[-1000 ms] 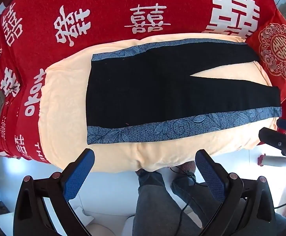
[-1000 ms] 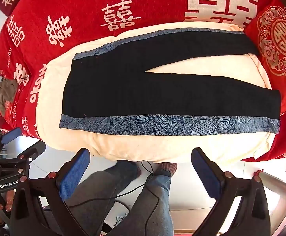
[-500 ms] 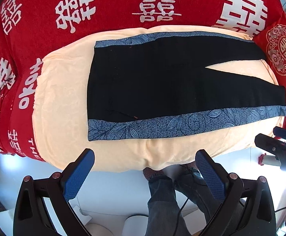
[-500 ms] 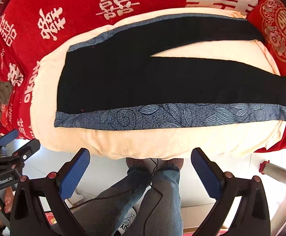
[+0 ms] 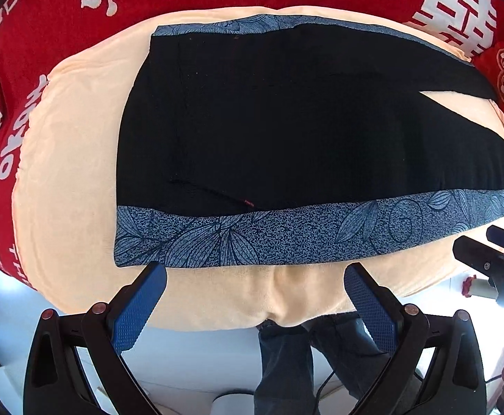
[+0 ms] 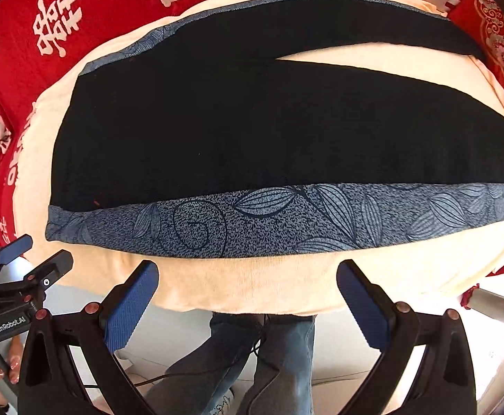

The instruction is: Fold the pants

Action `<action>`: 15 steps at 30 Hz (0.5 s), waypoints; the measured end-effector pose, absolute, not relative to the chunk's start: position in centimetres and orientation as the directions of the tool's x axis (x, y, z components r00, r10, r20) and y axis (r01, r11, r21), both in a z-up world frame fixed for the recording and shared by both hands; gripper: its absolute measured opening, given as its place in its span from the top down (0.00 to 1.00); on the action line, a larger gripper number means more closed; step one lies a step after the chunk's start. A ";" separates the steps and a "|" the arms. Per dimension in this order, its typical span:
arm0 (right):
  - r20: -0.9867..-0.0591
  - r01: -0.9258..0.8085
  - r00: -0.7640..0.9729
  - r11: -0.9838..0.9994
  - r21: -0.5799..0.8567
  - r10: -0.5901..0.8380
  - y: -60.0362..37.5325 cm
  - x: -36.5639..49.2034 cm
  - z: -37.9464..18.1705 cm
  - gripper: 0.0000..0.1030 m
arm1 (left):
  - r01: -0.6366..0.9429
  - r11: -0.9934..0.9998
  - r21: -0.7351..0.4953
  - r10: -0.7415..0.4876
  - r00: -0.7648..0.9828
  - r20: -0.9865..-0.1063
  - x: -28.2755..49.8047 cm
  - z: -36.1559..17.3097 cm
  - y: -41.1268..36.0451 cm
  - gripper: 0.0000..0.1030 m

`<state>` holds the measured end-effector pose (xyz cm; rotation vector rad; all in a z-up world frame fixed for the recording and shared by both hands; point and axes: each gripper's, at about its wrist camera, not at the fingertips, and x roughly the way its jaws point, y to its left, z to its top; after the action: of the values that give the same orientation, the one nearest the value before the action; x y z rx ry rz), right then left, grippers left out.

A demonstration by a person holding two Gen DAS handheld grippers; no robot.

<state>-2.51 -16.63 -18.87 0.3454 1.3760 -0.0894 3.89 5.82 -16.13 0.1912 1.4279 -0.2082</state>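
The pants are lying spread flat on a cream blanket over a red bedspread, just ahead of both grippers. The left gripper is hovering wide open, gripping nothing, near the waist end. The right gripper is hovering equally wide and empty, just short of the patterned side stripe.

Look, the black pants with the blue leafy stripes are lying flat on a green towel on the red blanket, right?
Not quite: the towel is cream, not green, as the left wrist view shows. The black pants with blue leafy stripes do lie flat on it, over the red blanket with white characters.
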 end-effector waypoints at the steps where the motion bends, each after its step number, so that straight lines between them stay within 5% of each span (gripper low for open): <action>1: -0.971 0.258 0.199 0.948 0.185 0.136 -16.5 -2.4 -19.2 0.00 | 0.248 0.969 0.004 -0.029 0.132 -0.991 4.0 -16.4 5.9 0.00; 15: -0.971 0.234 0.194 0.955 0.180 0.136 -16.1 -2.0 -20.8 0.00 | 0.193 0.981 -0.031 -0.067 0.184 -0.981 5.8 -18.4 7.5 0.00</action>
<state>-1.98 -16.08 -20.78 0.3176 1.3805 -0.0703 5.77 7.54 -18.41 0.1084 1.3745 -0.1838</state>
